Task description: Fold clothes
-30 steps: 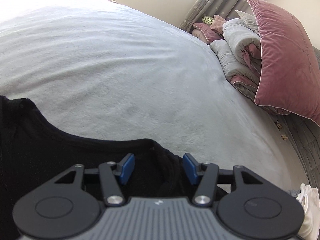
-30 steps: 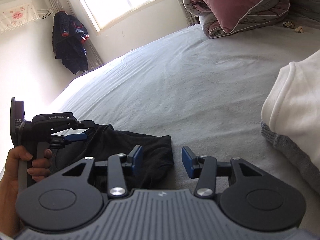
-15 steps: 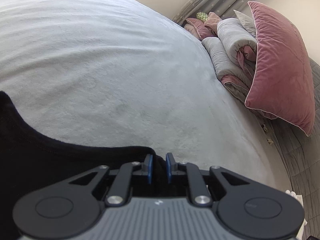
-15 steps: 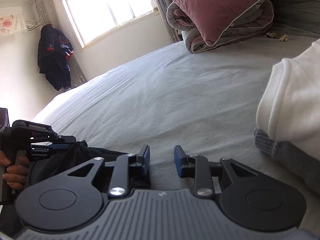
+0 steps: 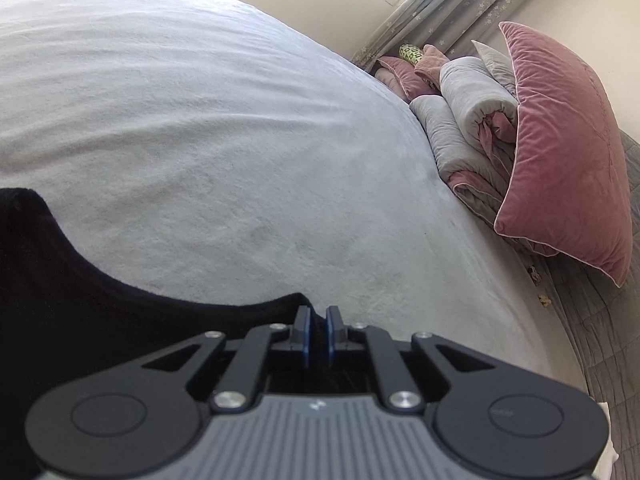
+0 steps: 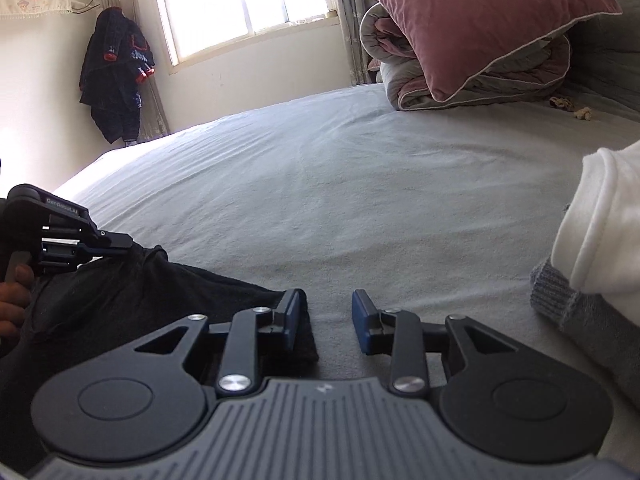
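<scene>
A black garment lies on the grey bed sheet at the near edge. My left gripper is shut on its far edge. In the right wrist view the same black garment lies at the lower left, with the left gripper pinching it there. My right gripper is open, low over the sheet, its left finger over the garment's right corner and its right finger over bare sheet.
A pink pillow and rolled grey bedding sit at the bed's head. Folded white clothing on a grey knit piece lies to the right. A dark coat hangs by the window.
My left gripper closed on the black garment's edge. My right gripper moved lower and closer to the garment's right corner and stayed open.
</scene>
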Demonstrator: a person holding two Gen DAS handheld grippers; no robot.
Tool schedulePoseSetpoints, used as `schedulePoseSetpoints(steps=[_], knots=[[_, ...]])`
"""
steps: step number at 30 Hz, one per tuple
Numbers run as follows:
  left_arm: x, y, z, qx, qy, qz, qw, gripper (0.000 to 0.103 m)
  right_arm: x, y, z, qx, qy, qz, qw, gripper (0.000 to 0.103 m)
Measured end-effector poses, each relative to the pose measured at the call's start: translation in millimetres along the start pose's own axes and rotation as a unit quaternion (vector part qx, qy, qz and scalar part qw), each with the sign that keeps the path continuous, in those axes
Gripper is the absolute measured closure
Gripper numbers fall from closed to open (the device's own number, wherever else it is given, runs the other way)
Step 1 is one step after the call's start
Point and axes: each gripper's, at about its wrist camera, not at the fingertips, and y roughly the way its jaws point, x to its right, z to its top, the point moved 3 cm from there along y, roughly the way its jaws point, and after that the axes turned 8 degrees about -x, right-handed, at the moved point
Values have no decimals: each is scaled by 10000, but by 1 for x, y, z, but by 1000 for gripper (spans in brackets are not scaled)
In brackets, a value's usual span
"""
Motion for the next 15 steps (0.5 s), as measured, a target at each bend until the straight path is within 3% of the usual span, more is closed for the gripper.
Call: schedulePoseSetpoints(steps=[1,6,8,9,13,15], knots=[[1,1,-2,-10,58,2,10000,72,-3,1,-1,-18,-111,-17,9999,69],[10,6,-13,-7,415,148,9990,72,-18,5,-5,-111,-571,-15,9983,69],[16,10,-17,-61,504,138,9986,85,-27,6,-8,-127,-835,-19,9964,69],[18,12,-19,-73,547,181,9983,99,-30,5,-9,-118,-903,33,9958,69],[24,15,-24,104,706,392,9967,100,-34,1,-8,-131,-834,582,9947,69],[24,15,-26,173,734,431,9962,100,-33,4,-7,-179,-787,605,9949,69]])
